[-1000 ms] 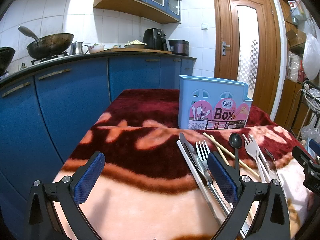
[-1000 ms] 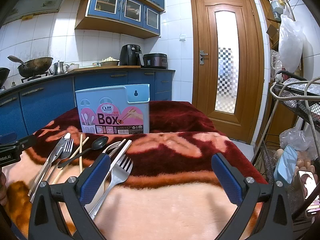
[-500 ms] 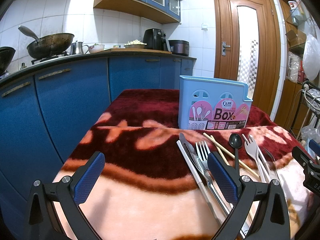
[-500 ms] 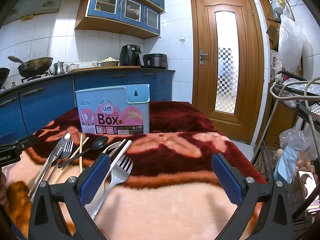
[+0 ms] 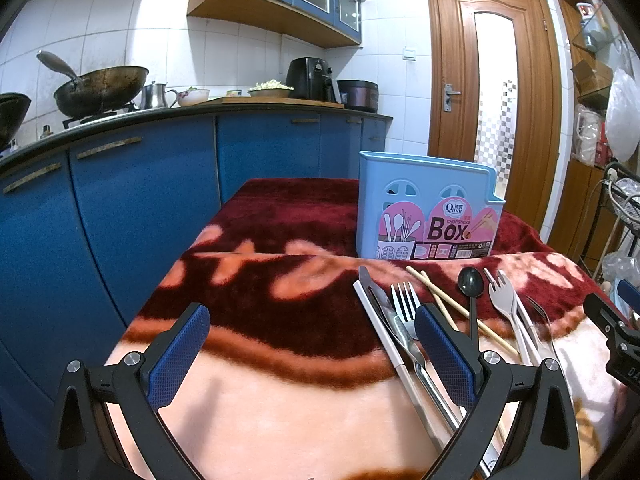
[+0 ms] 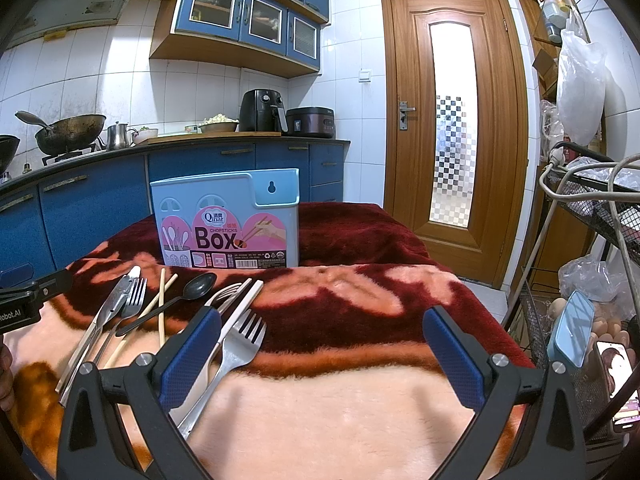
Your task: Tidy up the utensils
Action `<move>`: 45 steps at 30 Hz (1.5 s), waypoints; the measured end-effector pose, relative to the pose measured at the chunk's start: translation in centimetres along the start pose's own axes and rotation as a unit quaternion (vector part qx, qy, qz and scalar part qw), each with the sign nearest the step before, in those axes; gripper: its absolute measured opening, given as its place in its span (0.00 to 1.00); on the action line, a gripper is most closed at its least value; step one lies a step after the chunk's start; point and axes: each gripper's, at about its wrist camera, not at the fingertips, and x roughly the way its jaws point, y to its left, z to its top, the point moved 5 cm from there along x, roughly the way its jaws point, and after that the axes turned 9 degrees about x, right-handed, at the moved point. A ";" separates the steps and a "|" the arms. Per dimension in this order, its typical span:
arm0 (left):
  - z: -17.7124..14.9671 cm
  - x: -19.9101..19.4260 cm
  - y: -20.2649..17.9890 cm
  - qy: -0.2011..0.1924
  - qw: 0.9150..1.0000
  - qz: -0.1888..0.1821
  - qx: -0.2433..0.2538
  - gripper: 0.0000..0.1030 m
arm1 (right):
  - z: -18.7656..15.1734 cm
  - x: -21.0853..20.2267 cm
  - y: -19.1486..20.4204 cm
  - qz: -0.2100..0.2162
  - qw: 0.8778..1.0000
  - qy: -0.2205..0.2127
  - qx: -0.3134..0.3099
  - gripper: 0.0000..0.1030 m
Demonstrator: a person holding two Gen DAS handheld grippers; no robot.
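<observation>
A: How do the two tools stand?

B: The left tool point(image 5: 312, 350) is spread wide and holds nothing; its blue pads point(image 5: 179, 350) sit low in the frame over the blanket-covered worktop point(image 5: 280, 280). The pad on the frame's right overlaps the handles of the knife point(image 5: 384, 306) and a fork point(image 5: 405, 304); whether it touches them I cannot tell.

A: And the right one?

B: The right tool point(image 6: 320, 356) is also wide apart and empty. Its pad at lower left of the frame lies in front of a second fork point(image 6: 240, 344) and a white-handled piece point(image 6: 242, 306).

A: Where are the utensils?

B: Loose on the blanket, in a fanned row: knife, forks, wooden chopsticks point(image 6: 161, 300) and a black spoon point(image 6: 198, 286). In the right view they fill the lower left; in the left view, the lower right.

A: The holder?

B: The light blue chopsticks box point(image 6: 228, 220) stands upright just behind them, centre-left in the right view.
</observation>
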 end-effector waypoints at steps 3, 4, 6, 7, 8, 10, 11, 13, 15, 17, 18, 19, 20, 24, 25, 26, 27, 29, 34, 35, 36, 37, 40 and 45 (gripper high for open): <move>0.0 0.0 0.0 0.000 1.000 0.000 0.000 0.99 | 0.0 0.0 0.0 0.000 1.000 0.000 0.000 1.00; 0.0 0.0 0.0 0.000 1.000 0.000 0.000 0.99 | 0.0 0.0 0.0 0.000 1.000 0.000 0.000 1.00; 0.0 0.0 0.0 0.000 1.000 0.000 0.000 0.99 | 0.0 0.0 0.0 0.000 1.000 0.000 0.000 1.00; 0.0 0.0 0.0 0.000 1.000 0.000 0.000 0.99 | 0.0 0.0 0.0 0.000 1.000 0.000 0.000 1.00; 0.0 0.0 0.0 0.000 1.000 0.000 0.000 0.99 | 0.0 0.0 0.0 0.000 1.000 0.000 0.000 1.00; 0.0 0.0 0.0 0.000 1.000 0.000 -0.001 0.99 | 0.0 0.0 0.0 0.000 1.000 0.000 0.000 1.00; 0.0 0.0 0.0 0.000 1.000 0.000 -0.001 0.99 | 0.0 0.0 0.0 0.000 1.000 0.000 0.000 1.00; 0.0 0.0 0.0 0.000 1.000 0.000 -0.001 0.99 | 0.0 0.0 0.0 0.000 1.000 0.000 0.000 1.00; 0.0 0.0 0.0 0.000 1.000 0.000 -0.001 0.99 | 0.0 0.0 0.0 0.000 1.000 0.000 0.000 1.00; 0.0 0.0 0.0 0.000 1.000 0.000 -0.001 0.99 | 0.0 0.0 0.0 0.000 1.000 0.000 0.000 1.00; 0.0 0.0 0.0 0.000 1.000 0.000 -0.001 0.99 | 0.0 0.0 0.0 0.000 1.000 0.000 0.000 1.00; 0.0 0.0 0.0 0.000 1.000 0.000 -0.001 0.99 | 0.0 0.0 0.0 0.000 1.000 0.000 0.001 1.00; 0.0 0.0 0.0 0.000 1.000 0.000 -0.001 0.99 | -0.1 0.1 0.2 -0.001 1.000 -0.001 0.001 1.00; 0.0 0.0 0.0 0.000 1.000 0.000 -0.001 0.99 | 0.1 0.1 -0.2 0.000 1.000 -0.002 0.004 1.00; 0.0 0.0 0.0 0.000 1.000 0.000 -0.001 0.99 | 0.1 0.1 -0.2 0.000 1.000 -0.002 0.005 1.00; 0.0 0.0 0.0 0.000 1.000 0.000 -0.001 0.99 | 0.1 0.1 -0.2 0.000 1.000 -0.002 0.005 1.00; 0.0 0.0 0.0 0.000 1.000 0.001 -0.001 0.99 | 0.1 0.0 -0.4 0.000 1.000 -0.002 0.006 1.00; -0.2 0.1 -0.1 0.000 1.000 0.003 -0.001 0.99 | 0.1 -0.1 -0.4 0.001 1.000 -0.003 0.006 1.00; -0.2 0.1 -0.3 0.001 1.000 0.007 0.001 0.99 | 0.2 0.2 0.0 0.004 1.000 0.006 0.006 1.00; -0.1 0.2 -0.3 0.001 1.000 0.007 0.000 0.99 | 0.1 0.2 0.0 0.005 1.000 0.010 0.003 1.00; 0.0 0.2 -0.3 0.004 1.000 0.005 0.001 0.99 | 0.2 0.3 0.2 0.008 1.000 0.018 -0.002 1.00; 0.0 0.3 -0.2 0.007 1.000 0.004 0.001 0.99 | 0.4 0.3 0.3 0.012 1.000 0.025 -0.007 1.00; 0.3 0.5 -0.2 0.020 1.000 -0.004 0.004 0.99 | 1.1 0.3 0.7 0.021 0.998 0.049 -0.021 1.00; 1.1 1.2 0.1 0.056 0.998 -0.018 0.011 0.99 | 1.9 1.6 1.5 0.034 0.990 0.132 -0.039 0.97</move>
